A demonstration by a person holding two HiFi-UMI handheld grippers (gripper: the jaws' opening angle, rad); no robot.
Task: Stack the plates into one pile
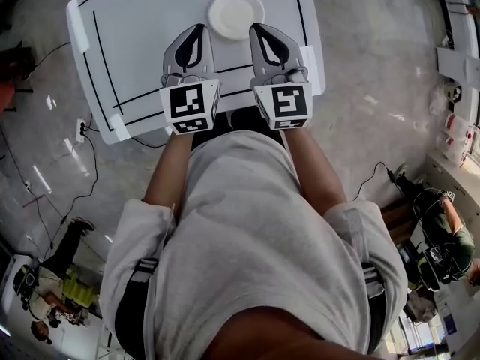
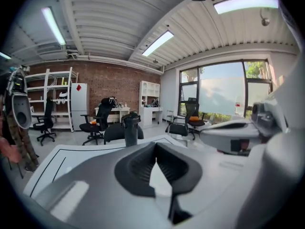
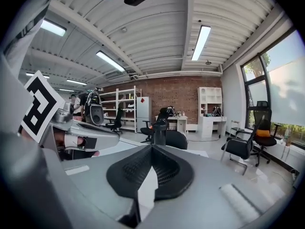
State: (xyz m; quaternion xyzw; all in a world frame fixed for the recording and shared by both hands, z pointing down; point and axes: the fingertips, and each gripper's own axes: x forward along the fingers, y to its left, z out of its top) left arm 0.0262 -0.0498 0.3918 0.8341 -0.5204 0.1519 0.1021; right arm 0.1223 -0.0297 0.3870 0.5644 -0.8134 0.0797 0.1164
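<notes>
Closest in, the left gripper (image 1: 196, 30) and the right gripper (image 1: 256, 28) are held side by side in front of the person's chest, over the near edge of the white table (image 1: 135, 43). Each gripper's own view shows its jaws pressed together with nothing between them. Both are empty and point out across the tabletop toward the room rather than down at it.

Just beyond their tips, toward the far side of the table, sits what should be the pile (image 1: 235, 15), a single round white outline seen from above. Whether it is several plates nested or only one I can't tell from this steep view, but no other plate shows anywhere on the table.

My read is that the stacking step is done and both hands are clear of the work. The next move likely calls for little: keep both grippers off the pile, or, if a check is wanted, approach its rim gently without nudging it.
</notes>
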